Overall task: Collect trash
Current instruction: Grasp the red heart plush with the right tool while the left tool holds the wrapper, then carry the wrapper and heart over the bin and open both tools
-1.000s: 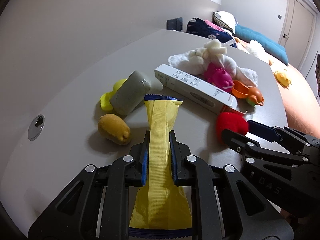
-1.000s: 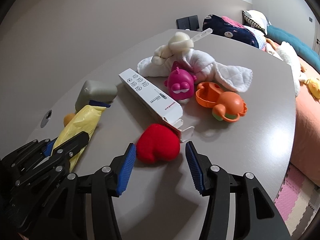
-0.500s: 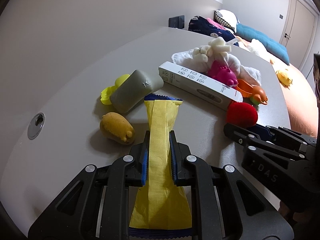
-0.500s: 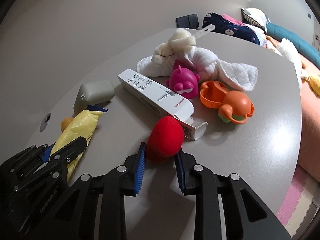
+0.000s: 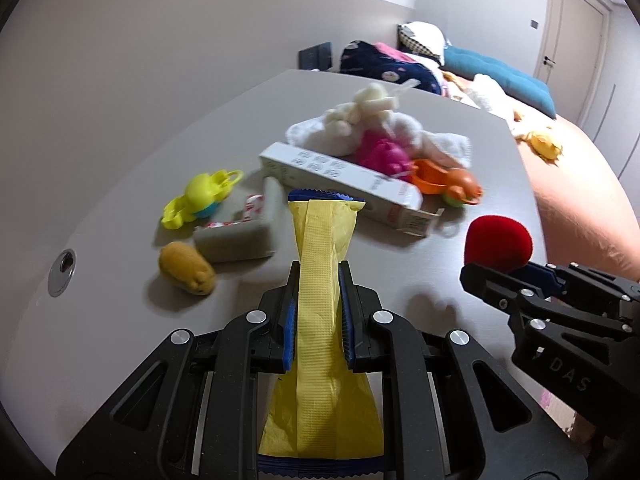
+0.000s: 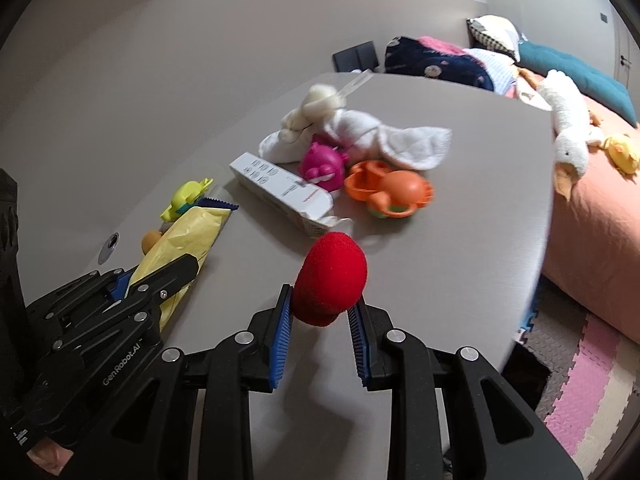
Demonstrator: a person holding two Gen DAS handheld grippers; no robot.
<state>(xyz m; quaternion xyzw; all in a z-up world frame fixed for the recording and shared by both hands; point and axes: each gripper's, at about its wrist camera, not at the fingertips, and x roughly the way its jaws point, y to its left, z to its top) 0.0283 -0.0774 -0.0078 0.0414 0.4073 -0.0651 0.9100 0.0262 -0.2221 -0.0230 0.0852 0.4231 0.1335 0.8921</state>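
Note:
My left gripper (image 5: 318,280) is shut on a yellow wrapper with a blue edge (image 5: 320,280) and holds it above the grey table (image 5: 120,272). The wrapper also shows in the right wrist view (image 6: 188,232). My right gripper (image 6: 322,300) is shut on a red foam ball (image 6: 330,278) and holds it lifted off the table. The ball also shows at the right of the left wrist view (image 5: 498,242). A white carton (image 5: 340,184) with an open end lies in the middle of the table.
On the table lie a grey pack (image 5: 236,232), a yellow-green toy (image 5: 200,196), a brown-yellow toy (image 5: 186,268), a pink toy (image 6: 322,162), an orange toy (image 6: 390,192) and white cloths (image 6: 360,132). A bed (image 6: 600,208) stands to the right.
My right gripper has closed on the red ball and lifted it off the table. My left gripper has lifted the wrapper higher, and the grey pack has shifted.

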